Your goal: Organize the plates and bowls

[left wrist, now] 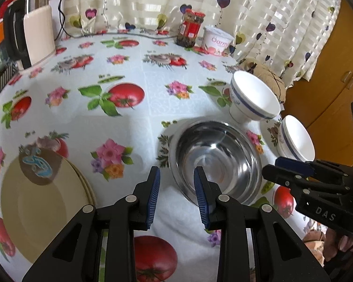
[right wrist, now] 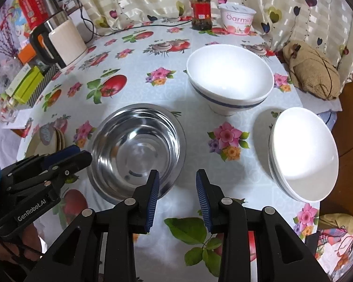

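Note:
A stack of steel bowls point(left wrist: 216, 159) point(right wrist: 136, 150) sits mid-table. Beige plates point(left wrist: 42, 202) point(right wrist: 49, 138) are stacked at the left. A white blue-banded bowl point(left wrist: 254, 98) point(right wrist: 230, 80) stands behind the steel bowls. Stacked white bowls point(left wrist: 296, 141) point(right wrist: 303, 152) stand at the right edge. My left gripper point(left wrist: 176, 192) is open and empty, its right finger over the steel bowls' near rim. My right gripper point(right wrist: 177, 195) is open and empty, just right of the steel bowls, its left finger by their rim. Each gripper shows in the other's view point(left wrist: 291, 166) point(right wrist: 68, 155).
A kettle point(left wrist: 30, 37) point(right wrist: 61, 40) stands at the back left. A red jar point(left wrist: 190, 28) point(right wrist: 201, 9) and a yogurt tub point(left wrist: 217, 40) point(right wrist: 237, 18) stand at the back by the curtain. A brown cloth bundle point(right wrist: 310, 70) lies at the right edge.

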A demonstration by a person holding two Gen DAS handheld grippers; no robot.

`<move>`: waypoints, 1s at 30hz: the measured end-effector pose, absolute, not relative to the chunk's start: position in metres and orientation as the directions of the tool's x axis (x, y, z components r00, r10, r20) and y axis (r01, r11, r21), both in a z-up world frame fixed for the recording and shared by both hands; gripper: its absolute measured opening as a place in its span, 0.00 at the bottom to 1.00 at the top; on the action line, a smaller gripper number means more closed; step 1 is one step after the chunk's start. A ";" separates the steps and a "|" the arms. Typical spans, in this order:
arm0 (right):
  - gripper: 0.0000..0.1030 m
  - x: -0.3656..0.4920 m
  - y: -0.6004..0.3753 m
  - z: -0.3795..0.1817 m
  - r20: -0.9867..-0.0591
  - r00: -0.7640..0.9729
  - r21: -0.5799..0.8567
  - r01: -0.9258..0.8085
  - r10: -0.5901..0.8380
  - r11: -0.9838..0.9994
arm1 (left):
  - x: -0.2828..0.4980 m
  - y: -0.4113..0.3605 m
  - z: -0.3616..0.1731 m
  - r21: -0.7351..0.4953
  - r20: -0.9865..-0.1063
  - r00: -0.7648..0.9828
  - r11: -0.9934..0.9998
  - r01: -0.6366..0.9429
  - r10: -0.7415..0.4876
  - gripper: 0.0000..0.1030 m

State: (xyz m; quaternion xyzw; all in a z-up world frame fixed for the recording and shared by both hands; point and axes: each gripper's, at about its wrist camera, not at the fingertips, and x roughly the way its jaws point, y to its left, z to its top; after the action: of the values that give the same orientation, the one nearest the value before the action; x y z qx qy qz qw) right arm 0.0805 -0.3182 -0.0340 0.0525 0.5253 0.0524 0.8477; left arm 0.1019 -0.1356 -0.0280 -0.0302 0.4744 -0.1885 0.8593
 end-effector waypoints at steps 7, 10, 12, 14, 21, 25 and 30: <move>0.34 0.072 -0.309 -0.014 -0.861 0.484 0.153 -0.048 0.157 0.987 | 0.103 -0.137 -0.011 -0.177 -0.797 0.509 0.932 0.317 -0.325 0.30; 0.35 0.070 -0.309 -0.007 -0.846 0.507 0.162 -0.054 0.167 0.985 | 0.102 -0.143 0.000 -0.139 -0.786 0.537 0.933 0.330 -0.307 0.30; 0.35 0.069 -0.310 -0.003 -0.838 0.518 0.163 -0.060 0.170 0.985 | 0.103 -0.147 0.006 -0.124 -0.777 0.555 0.936 0.329 -0.297 0.30; 0.35 0.070 -0.314 0.002 -0.833 0.525 0.163 -0.071 0.176 0.984 | 0.103 -0.152 0.013 -0.126 -0.767 0.568 0.938 0.322 -0.298 0.30; 0.36 0.074 -0.329 0.016 -0.812 0.552 0.159 -0.108 0.192 0.981 | 0.104 -0.173 0.028 -0.107 -0.755 0.590 0.942 0.319 -0.286 0.30; 0.36 0.077 -0.342 0.019 -0.800 0.563 0.177 -0.106 0.206 0.978 | 0.105 -0.186 0.032 -0.089 -0.754 0.592 0.938 0.335 -0.284 0.30; 0.36 0.080 -0.354 0.017 -0.794 0.568 0.197 -0.097 0.217 0.976 | 0.109 -0.196 0.034 -0.085 -0.756 0.587 0.932 0.352 -0.290 0.30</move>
State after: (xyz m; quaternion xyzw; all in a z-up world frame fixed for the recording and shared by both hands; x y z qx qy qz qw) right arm 0.0801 -0.3539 0.0173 0.0656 0.4561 0.0890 0.8831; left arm 0.1092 -0.1965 0.0338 0.0367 0.4173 -0.1804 0.8899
